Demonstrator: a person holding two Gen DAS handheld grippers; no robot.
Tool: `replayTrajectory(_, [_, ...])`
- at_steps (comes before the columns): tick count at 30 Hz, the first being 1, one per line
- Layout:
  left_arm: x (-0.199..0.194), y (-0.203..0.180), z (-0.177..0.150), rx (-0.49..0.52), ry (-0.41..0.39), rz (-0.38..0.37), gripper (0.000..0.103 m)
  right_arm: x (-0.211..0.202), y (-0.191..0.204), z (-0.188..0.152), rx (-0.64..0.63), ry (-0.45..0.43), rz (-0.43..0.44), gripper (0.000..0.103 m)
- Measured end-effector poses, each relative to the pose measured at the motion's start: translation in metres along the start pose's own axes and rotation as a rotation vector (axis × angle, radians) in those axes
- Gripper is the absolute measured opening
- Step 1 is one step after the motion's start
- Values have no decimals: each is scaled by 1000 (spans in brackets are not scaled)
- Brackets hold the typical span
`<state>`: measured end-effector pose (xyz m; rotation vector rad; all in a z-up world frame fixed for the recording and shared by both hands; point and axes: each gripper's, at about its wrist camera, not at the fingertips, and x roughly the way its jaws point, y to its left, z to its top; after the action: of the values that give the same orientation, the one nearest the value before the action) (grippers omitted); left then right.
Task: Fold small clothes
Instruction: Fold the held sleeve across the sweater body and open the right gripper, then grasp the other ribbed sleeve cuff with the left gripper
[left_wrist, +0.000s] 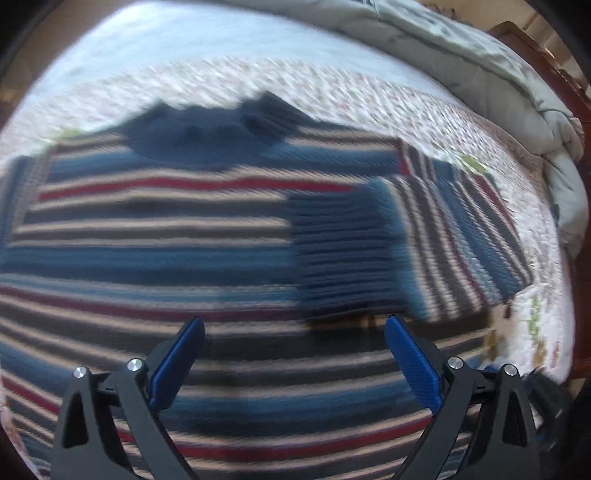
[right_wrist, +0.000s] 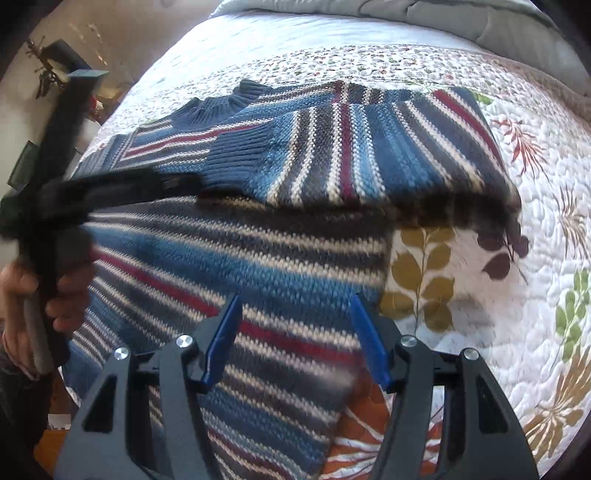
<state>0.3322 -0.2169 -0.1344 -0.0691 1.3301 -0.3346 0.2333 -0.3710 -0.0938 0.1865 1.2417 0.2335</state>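
A small striped knit sweater (left_wrist: 155, 236) in blue, navy, red and cream lies flat on a quilted bed, navy collar (left_wrist: 207, 129) at the far side. Its right sleeve (left_wrist: 436, 236) is folded across the body, ribbed cuff (left_wrist: 336, 240) toward the middle. In the right wrist view the sweater (right_wrist: 236, 266) and folded sleeve (right_wrist: 351, 155) show too. My left gripper (left_wrist: 293, 325) is open and empty above the sweater's lower body. My right gripper (right_wrist: 295, 302) is open and empty over the sweater's right edge. The left gripper body (right_wrist: 66, 192) appears blurred at the left, held by a hand.
A floral white quilt (right_wrist: 498, 258) covers the bed to the right of the sweater. A grey bunched duvet (left_wrist: 480, 74) lies along the far and right side. A dark wooden bed frame (left_wrist: 546, 62) shows at the far right. A wall with a decoration (right_wrist: 48, 74) shows at the left.
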Motion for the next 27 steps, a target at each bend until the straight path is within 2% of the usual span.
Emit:
replayTrajectory(2, [12,-8,7,-13,34,-46,94,-2,-1,-7,-11,-15,5,61])
replayTrajectory(4, [22,-14,12,-31,52,-45,94,-1,-1,-13,-23,-27,5,61])
replayTrajectory(5, [25,-15,14,-34,53,-47,90,-1,-1,-16,-27,-31,8,61])
replayTrajectory(6, [26,-16,14,-33,51,-46,82,0,-2,-19,-29,-34,16,61])
replayTrajectory(7, [25,-18,16,-32,46,-39,78,1,-2,-22,-29,-35,24,61])
replayTrajectory(9, [24,-22,19,-32,37,-19,54,2,-6,-26,-26,-38,36,61])
replayTrajectory(10, [22,-22,21,-35,32,-13,47,2,-7,-28,-25,-41,38,61])
replayTrajectory(12, [20,-21,23,-55,26,-49,27,1,-8,-31,-27,-48,34,61])
replayTrajectory(14, [17,-19,24,-80,20,-91,19,-2,-8,-32,-24,-50,35,61])
replayTrajectory(16, [8,-17,25,-96,-13,-91,17,-6,-8,-33,-20,-50,29,63])
replayTrajectory(21, [-42,-1,41,-75,-194,-3,16,-22,-6,-36,-13,-67,32,64])
replayTrajectory(23, [-64,19,49,-69,-247,52,16,-27,-4,-35,-13,-78,30,64])
replayTrajectory(27, [-79,74,57,-109,-272,157,16,-27,2,-29,-8,-83,22,64])
